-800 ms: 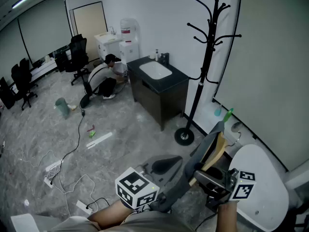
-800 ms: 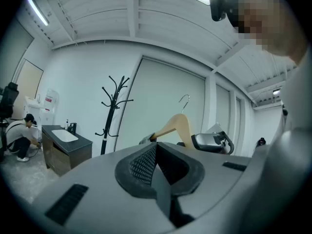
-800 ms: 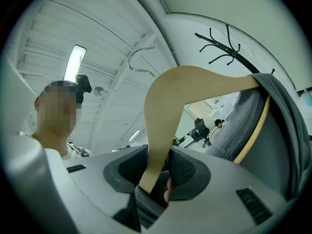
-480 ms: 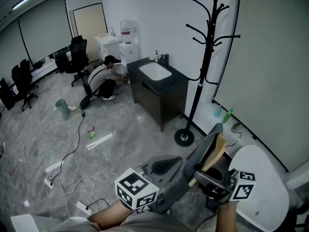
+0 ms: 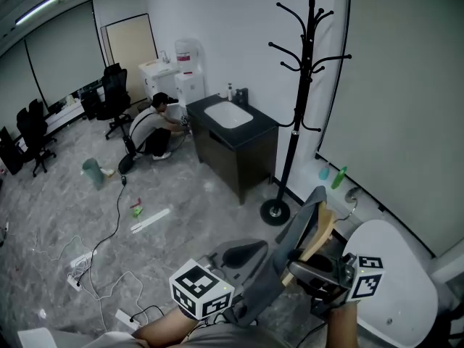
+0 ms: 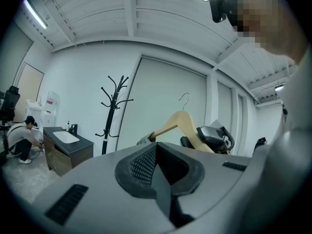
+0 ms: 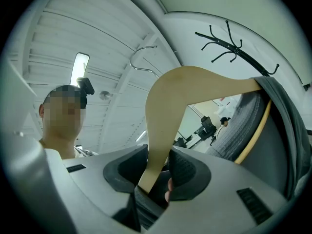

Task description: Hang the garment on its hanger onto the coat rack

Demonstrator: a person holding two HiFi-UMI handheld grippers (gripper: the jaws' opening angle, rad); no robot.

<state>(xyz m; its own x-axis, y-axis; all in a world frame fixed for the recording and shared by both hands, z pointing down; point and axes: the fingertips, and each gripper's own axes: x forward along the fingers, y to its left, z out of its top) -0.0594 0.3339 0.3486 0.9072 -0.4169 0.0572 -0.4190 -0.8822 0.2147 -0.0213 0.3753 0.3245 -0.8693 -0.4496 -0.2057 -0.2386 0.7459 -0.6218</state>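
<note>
Clamping the lower arm of the wooden hanger (image 7: 168, 111), the right gripper (image 7: 158, 168) has its pads (image 7: 187, 172) pressed against both faces of the wood, parted only by the thickness of that arm. The left gripper (image 6: 157, 167) has its jaws brought together. A thin grey strip between them appears to be a fold of the garment (image 5: 268, 281), which in the head view runs down from the hanger to this gripper.

The garment is already draped on the hanger. The assembly is held low, directly in front of the person, with the metal hook (image 7: 142, 57) free and pointing upward.

The coat rack (image 5: 297, 100) stands well apart, against the wall beside a dark cabinet (image 5: 239, 151). All its visible prongs are bare.

Status, as judged: pick-up complete, hanging not started. Remaining steps: carry the hanger to the rack, raise it, seat the hook over a prong, release both grippers.
</note>
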